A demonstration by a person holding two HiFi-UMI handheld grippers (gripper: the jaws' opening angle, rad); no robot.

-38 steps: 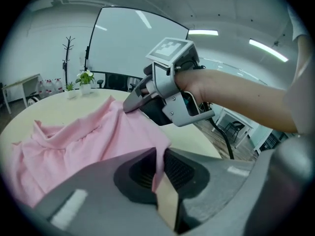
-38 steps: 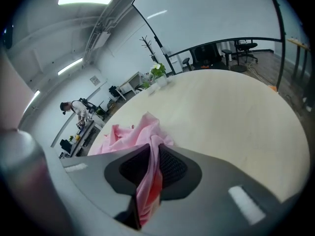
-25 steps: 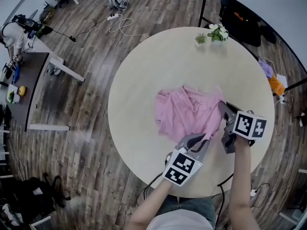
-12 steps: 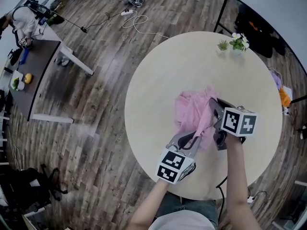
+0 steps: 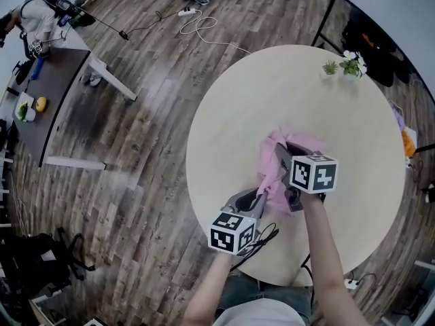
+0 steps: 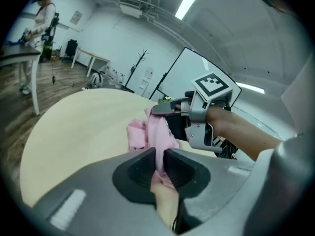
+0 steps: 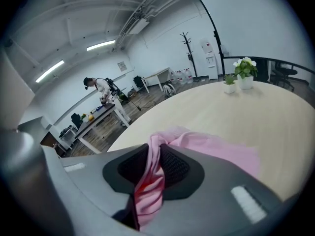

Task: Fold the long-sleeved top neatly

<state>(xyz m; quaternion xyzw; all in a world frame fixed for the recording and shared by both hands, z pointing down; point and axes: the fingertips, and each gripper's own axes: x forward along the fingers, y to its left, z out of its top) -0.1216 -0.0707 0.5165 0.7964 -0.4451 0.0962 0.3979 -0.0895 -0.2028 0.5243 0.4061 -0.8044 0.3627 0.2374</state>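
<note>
Where the round pale worktop (image 5: 238, 107) meets plank floor (image 5: 136, 148), the pink top (image 5: 272, 161) sits bunched toward its near edge, clenched by the left tool (image 5: 260, 194) and the right tool (image 5: 280, 153), whose jaws just eased wider.

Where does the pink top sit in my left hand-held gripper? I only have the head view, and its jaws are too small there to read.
Observer: In the left gripper view the pink top runs up through the left hand-held gripper, whose jaws are closed on a fold of it.
Operator: And the other one?
Observer: The right gripper view shows the right hand-held gripper with a bunched strip of the top between its jaws. They have just been opening slightly, but both jaws press on the cloth.
</note>
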